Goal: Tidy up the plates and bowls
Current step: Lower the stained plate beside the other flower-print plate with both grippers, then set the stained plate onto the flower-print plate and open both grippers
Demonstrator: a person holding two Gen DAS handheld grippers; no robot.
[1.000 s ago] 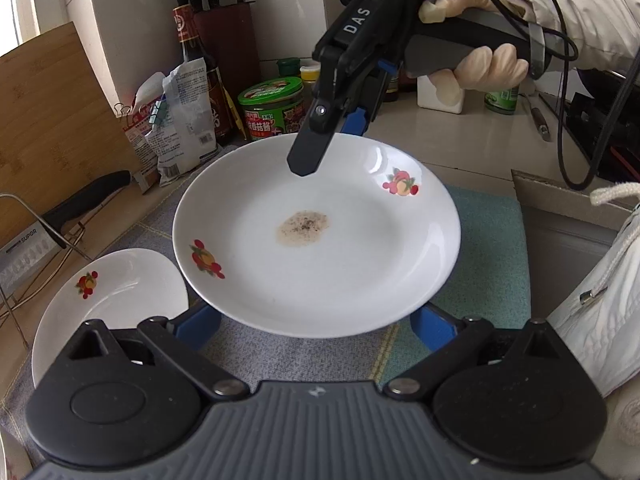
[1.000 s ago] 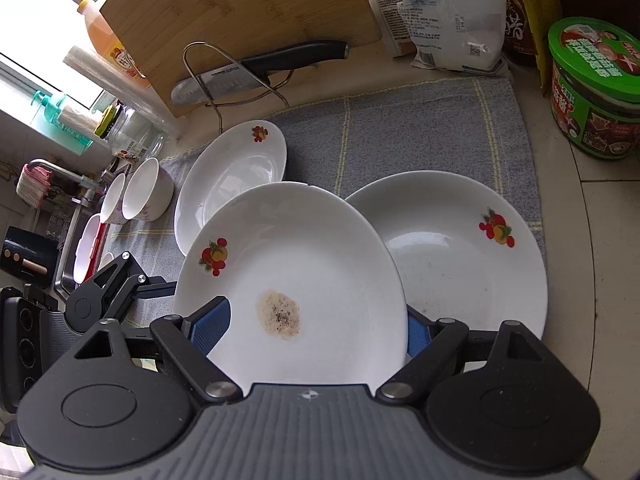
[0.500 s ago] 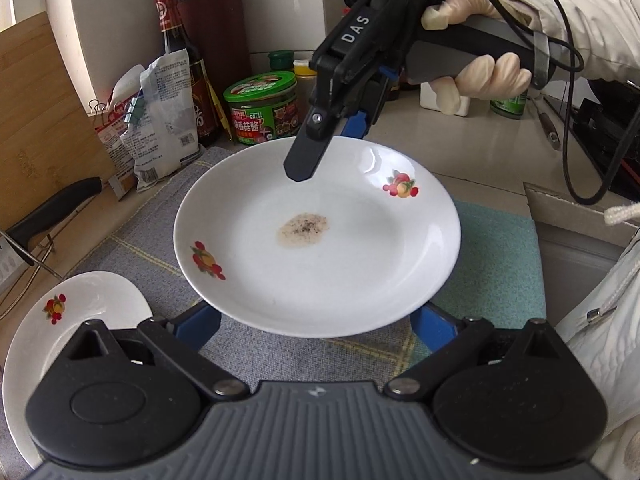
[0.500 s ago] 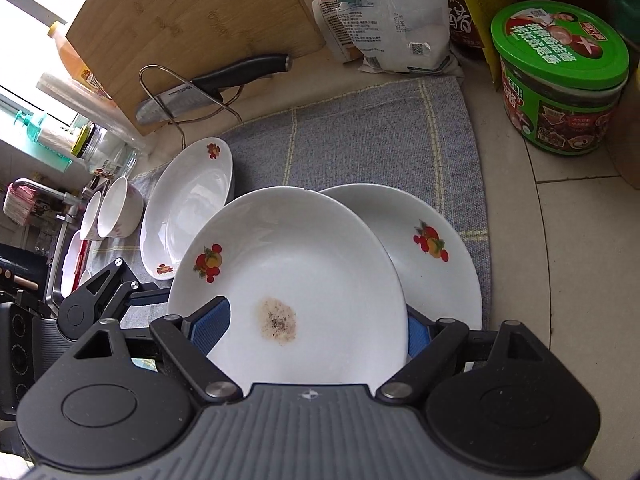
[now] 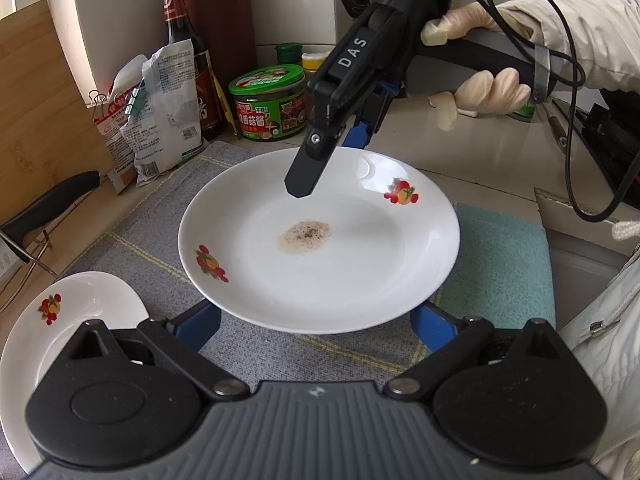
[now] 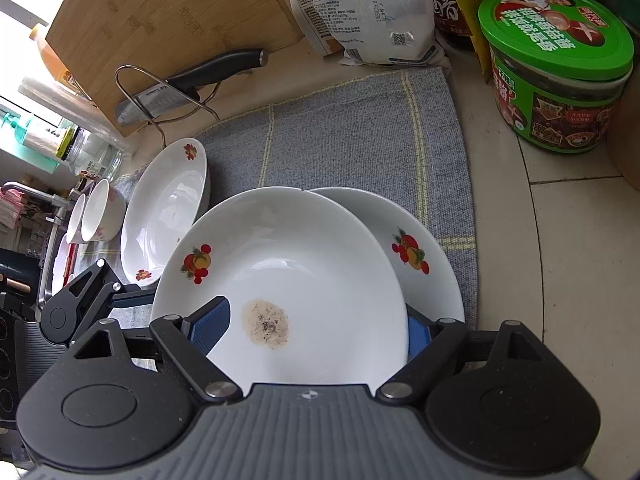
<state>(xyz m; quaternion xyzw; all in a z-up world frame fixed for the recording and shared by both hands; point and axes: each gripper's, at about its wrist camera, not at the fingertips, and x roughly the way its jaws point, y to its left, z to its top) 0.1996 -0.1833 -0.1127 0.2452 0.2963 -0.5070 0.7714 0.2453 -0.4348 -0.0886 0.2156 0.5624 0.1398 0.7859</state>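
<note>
Stained white fruit-print plate (image 6: 296,276), clamped by the right gripper (image 6: 316,332) and cradled on the spread left gripper (image 5: 316,320), needs lowering onto the matching plate (image 6: 424,276) beneath.

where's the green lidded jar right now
The green-lidded jar stands on the counter at the upper right of the right wrist view, just off the grey mat's right edge, beside the dark sauce bottle.

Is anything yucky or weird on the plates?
Yes. The held plate has a brownish speckled stain in its middle, while the plate under it and the plate beside it look clean.
</note>
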